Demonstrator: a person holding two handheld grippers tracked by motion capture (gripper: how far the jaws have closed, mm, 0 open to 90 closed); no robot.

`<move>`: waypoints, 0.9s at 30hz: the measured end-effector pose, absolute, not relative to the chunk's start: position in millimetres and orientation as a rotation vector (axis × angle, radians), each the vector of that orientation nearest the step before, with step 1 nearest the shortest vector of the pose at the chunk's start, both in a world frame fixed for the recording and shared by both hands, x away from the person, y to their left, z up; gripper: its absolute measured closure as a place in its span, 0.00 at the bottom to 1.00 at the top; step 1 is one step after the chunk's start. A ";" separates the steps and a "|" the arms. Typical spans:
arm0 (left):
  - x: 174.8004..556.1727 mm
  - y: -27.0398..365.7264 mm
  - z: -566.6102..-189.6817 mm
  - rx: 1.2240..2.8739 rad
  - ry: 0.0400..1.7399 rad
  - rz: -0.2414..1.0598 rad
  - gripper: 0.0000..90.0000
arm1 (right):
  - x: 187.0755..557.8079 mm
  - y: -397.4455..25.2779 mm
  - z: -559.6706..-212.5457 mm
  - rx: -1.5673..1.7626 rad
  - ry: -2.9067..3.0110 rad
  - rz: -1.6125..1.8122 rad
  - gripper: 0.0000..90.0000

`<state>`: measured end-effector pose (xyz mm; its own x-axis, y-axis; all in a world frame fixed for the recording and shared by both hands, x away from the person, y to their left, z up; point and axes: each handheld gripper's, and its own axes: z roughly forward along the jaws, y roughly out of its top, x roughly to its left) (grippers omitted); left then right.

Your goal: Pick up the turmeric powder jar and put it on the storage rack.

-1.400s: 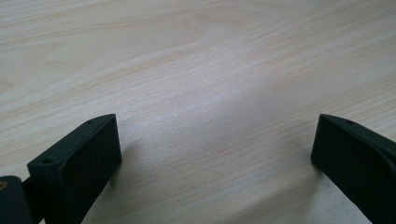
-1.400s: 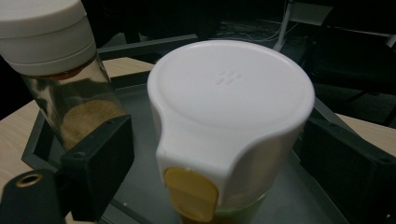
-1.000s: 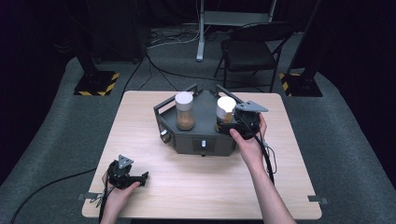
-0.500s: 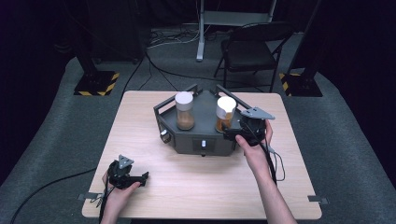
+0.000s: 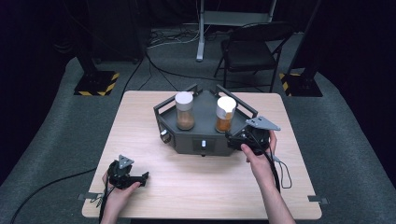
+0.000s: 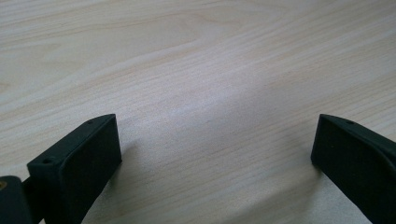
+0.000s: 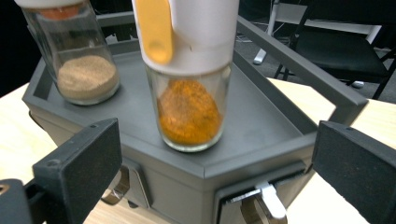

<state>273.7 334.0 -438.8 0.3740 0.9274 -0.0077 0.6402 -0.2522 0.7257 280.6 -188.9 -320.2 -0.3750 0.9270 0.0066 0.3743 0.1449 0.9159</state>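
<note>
Both spice jars are already standing on the grey tray, so placing looks done, at least for these two. The orange-spice jar sits near the tray's front right corner, upright. The right gripper hovers just off that corner, jaws spread wide, holding nothing. The left gripper rests on the table well off the tray's front left, jaws apart too.

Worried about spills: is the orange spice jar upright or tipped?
Upright: the orange spice jar stands on its base atop the grey stand, white cap up.
</note>
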 end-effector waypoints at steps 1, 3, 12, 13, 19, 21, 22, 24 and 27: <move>273.9 334.0 -438.8 1.991 1.348 0.570 0.02 | 279.4 -189.6 -322.1 1.244 1.837 1.203 0.01; 274.1 333.9 -438.8 1.991 1.347 0.570 0.02 | 277.5 -191.1 -325.9 1.253 1.837 1.200 0.01; 274.8 333.6 -438.8 1.992 1.345 0.569 0.01 | 268.3 -201.4 -344.7 1.290 1.836 1.189 0.01; 274.8 333.6 -438.8 1.992 1.346 0.569 0.01 | 267.1 -202.8 -346.5 1.291 1.835 1.188 0.01; 274.8 333.6 -438.8 1.992 1.346 0.569 0.01 | 256.5 -208.6 -357.4 1.294 1.822 1.175 0.01; 274.5 333.4 -438.9 1.991 1.346 0.571 0.01 | 253.0 -210.9 -361.5 1.295 1.824 1.172 0.01; 274.3 333.3 -438.9 1.991 1.345 0.571 0.01 | 251.5 -212.1 -363.6 1.296 1.826 1.171 0.01; 273.9 333.2 -438.8 1.992 1.345 0.570 0.01 | 249.0 -212.8 -367.9 1.295 1.830 1.154 0.01; 273.4 333.1 -439.0 1.991 1.345 0.571 0.01 | 246.3 -214.6 -375.0 1.299 1.838 1.138 0.01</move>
<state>273.4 333.1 -439.0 0.3763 0.9265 -0.0068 0.6388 -0.2541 0.7262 246.3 -214.6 -375.0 -0.3327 0.9430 -0.0018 0.4190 0.1495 0.8956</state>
